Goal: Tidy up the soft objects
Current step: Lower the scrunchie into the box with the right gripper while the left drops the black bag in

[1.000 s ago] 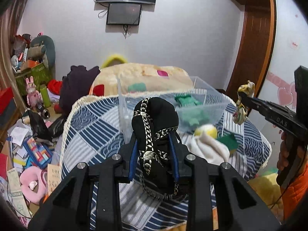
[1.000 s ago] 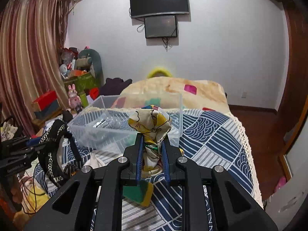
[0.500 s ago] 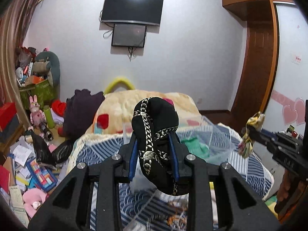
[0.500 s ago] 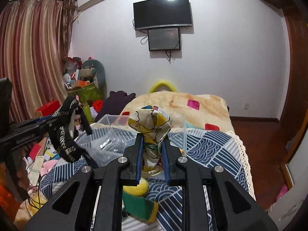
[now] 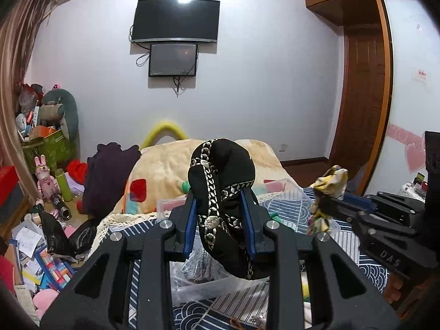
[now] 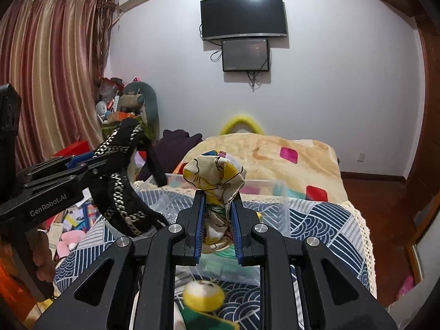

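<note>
Left gripper point(image 6: 110, 162) reads "GenRobot.AI" – jaws pinching a black band point(image 5: 222, 192); right gripper point(image 6: 217, 211) pinches a scrunchie point(image 6: 217, 181) above the bin point(image 6: 280, 203).

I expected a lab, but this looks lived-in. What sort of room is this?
Most likely a home bedroom. A bed with a beige patchwork blanket sits in the middle, a television hangs on the wall above it, and striped curtains and a heap of plush toys fill the corner.

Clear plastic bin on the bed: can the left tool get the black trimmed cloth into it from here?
Probably yes. The left tool grips the black cloth with silver trim over the clear plastic bin, whose top is open. The right tool with its yellow printed cloth stays alongside.
</note>
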Tool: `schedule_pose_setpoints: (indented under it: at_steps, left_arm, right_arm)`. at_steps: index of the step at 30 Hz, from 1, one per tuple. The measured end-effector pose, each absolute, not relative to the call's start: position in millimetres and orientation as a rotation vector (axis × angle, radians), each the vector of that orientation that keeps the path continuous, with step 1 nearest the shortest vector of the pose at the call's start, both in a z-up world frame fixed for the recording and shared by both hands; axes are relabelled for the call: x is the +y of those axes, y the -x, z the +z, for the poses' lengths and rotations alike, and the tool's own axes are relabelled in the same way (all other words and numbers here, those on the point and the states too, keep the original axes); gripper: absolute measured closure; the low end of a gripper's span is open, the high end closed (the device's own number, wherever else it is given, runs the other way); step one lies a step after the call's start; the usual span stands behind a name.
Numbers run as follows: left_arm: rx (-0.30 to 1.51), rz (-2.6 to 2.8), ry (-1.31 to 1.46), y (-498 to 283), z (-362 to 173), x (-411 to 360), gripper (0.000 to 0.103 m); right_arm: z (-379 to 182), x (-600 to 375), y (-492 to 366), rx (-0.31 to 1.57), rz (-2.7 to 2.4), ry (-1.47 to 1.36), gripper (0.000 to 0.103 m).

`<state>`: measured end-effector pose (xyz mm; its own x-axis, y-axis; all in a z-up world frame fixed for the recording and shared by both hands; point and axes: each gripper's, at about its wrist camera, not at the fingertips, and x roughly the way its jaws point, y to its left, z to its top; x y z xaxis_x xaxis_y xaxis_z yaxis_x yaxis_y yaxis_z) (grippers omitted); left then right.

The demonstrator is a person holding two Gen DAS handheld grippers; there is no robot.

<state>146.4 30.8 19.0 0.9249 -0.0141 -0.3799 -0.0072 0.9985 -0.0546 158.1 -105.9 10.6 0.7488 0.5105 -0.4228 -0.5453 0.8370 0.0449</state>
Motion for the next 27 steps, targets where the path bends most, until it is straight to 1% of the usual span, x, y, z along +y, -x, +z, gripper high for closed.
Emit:
schedule_pose_setpoints:
  at_steps: [6, 12, 21, 27]
  left_arm:
    - [0.407, 0.011, 0.003, -161.3, 6.0, 22.4, 0.074]
    - [0.464, 0.016, -0.009, -180.1, -14.9, 20.2, 0.073]
    - [0.566, 0.005, 0.038, -204.4, -36.2, 30.8, 0.073]
    - [0.654, -0.004, 0.080, -217.6, -50.9, 37.3, 0.070]
  right_arm:
    - [-1.3, -96.1, -168.2, 0.481, 0.585, 0.107, 0.087]
    - [-16.8, -89.4, -180.7, 0.541, 0.570, 0.138, 0.087]
    - [-31.0, -84.8, -192.4, 0.623, 0.559, 0.170, 0.087]
    - [-36.8, -81.8, -198.7, 0.656, 0.556, 0.179, 0.086]
